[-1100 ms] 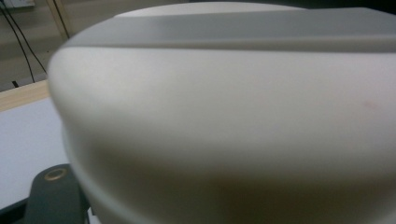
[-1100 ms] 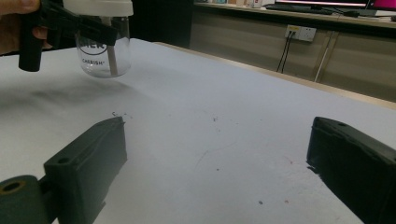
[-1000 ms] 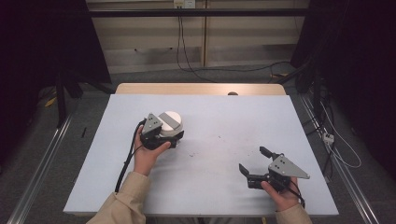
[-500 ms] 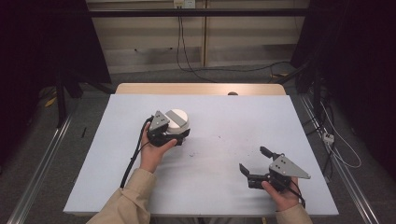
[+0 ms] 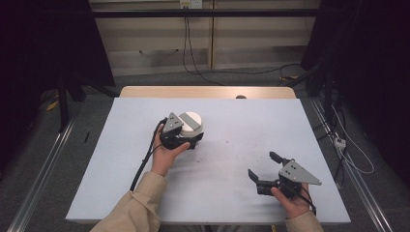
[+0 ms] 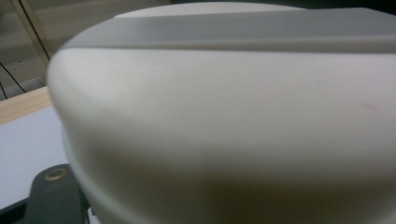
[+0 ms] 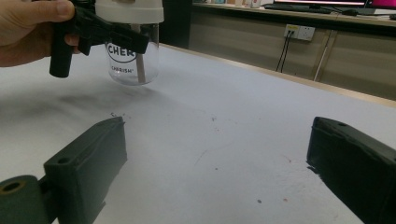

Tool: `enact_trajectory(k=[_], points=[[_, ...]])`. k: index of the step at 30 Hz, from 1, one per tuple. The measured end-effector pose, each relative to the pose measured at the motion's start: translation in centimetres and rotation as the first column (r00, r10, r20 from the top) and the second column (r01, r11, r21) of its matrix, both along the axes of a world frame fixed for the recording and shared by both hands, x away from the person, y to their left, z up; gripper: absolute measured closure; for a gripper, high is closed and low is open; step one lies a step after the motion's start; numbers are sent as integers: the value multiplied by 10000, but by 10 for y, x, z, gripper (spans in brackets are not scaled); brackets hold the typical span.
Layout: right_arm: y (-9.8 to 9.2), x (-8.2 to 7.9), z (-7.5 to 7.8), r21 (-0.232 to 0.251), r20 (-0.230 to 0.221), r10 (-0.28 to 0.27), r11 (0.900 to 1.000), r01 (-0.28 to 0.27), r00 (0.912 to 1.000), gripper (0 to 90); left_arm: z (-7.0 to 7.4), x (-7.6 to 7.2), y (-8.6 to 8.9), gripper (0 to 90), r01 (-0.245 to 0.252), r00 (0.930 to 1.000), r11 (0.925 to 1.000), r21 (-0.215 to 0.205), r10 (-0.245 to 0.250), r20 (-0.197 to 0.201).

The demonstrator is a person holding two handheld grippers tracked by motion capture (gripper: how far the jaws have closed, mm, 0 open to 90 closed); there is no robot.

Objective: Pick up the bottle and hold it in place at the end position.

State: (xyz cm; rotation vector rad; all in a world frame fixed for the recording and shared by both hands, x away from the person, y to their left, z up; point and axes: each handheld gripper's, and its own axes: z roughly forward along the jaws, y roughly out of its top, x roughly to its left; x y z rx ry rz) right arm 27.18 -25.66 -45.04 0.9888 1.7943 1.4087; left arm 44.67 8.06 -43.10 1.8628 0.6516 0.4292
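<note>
The left gripper (image 5: 186, 137) is clenching a clear jar (image 7: 133, 56) with a white lid (image 5: 192, 119), its jaws closed on the jar just under the lid. In the high view the jar is sitting left of the middle of the pale worktop (image 5: 241, 121), towards the far half, with the gripper's grey plate lying over the near left part of the lid. The left hand (image 5: 165, 153) is wrapping the gripper from the near side, and a black cable is trailing from it back along the beige sleeve (image 5: 140, 208).

In the right gripper view the jar is standing upright with its base on the worktop; the glass is see-through, dark lettering is showing on its wall, and a thin stick-like thing is standing inside it, too small to name. The black jaws of the left gripper are crossing in front of the jar just below the lid. In the left gripper view the white lid (image 6: 224, 116) is looming very close and blurred, with a grey band across its top.

The right gripper (image 5: 266, 169) is resting low at the near right part of the worktop, well apart from the jar, held by the right hand (image 5: 290, 200). Its jaws are standing released and wide apart, with nothing but bare, lightly speckled worktop between them.
</note>
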Motion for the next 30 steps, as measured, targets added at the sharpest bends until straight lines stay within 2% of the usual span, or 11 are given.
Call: enact_trajectory(k=[5,11,30], points=[[-1,0,0,2,-9,-18,10000,18,10000,45,-1,4,-1,185,-82,9999,9999,-96,82,-70],[-1,0,-1,55,-28,-14,10000,14,10000,46,-2,7,-6,185,-45,10000,10000,14,45,-8],[-2,0,-2,152,-83,60,9999,-59,9999,47,-2,5,-17,185,113,9999,9999,78,-113,39]])
